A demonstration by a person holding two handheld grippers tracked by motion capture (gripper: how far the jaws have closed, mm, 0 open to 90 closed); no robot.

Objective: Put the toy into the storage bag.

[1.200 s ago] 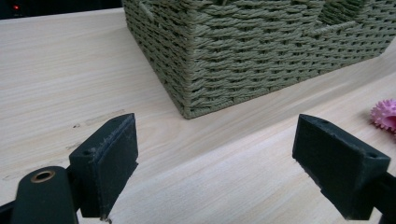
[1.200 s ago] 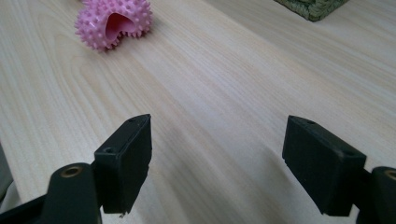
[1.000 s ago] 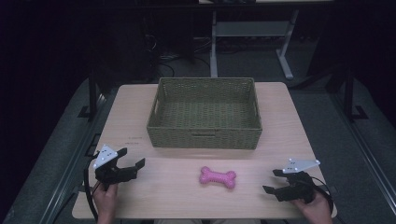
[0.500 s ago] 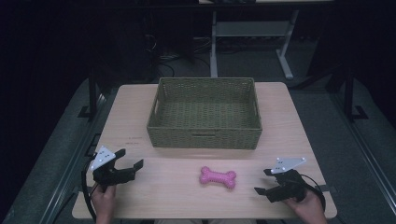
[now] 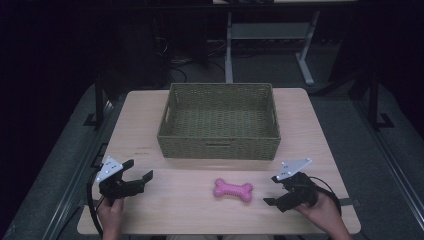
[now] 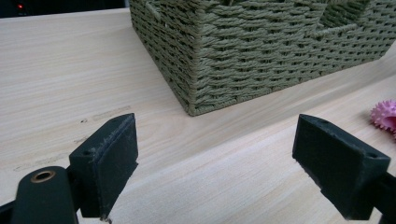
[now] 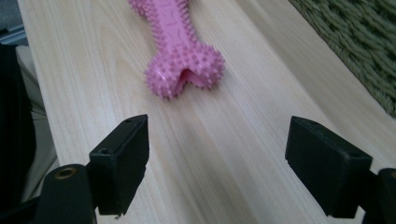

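Overhead, pink spiky rubber bone [image 5: 233, 190] lies on wooden surface [image 5: 190, 210] between the grippers, nearer right gripper [image 5: 274, 190]. Right gripper view adds spike detail, far end cropped. Both grippers' fingers open, empty; left gripper [image 5: 140, 171] faces woven olive basket [image 5: 220, 145].

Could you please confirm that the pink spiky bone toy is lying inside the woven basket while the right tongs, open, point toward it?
Not quite: the pink spiky bone toy lies on the wooden table, in front of the woven basket, not inside it, as the high view shows. The rest holds: the right tongs are open and point toward the toy.
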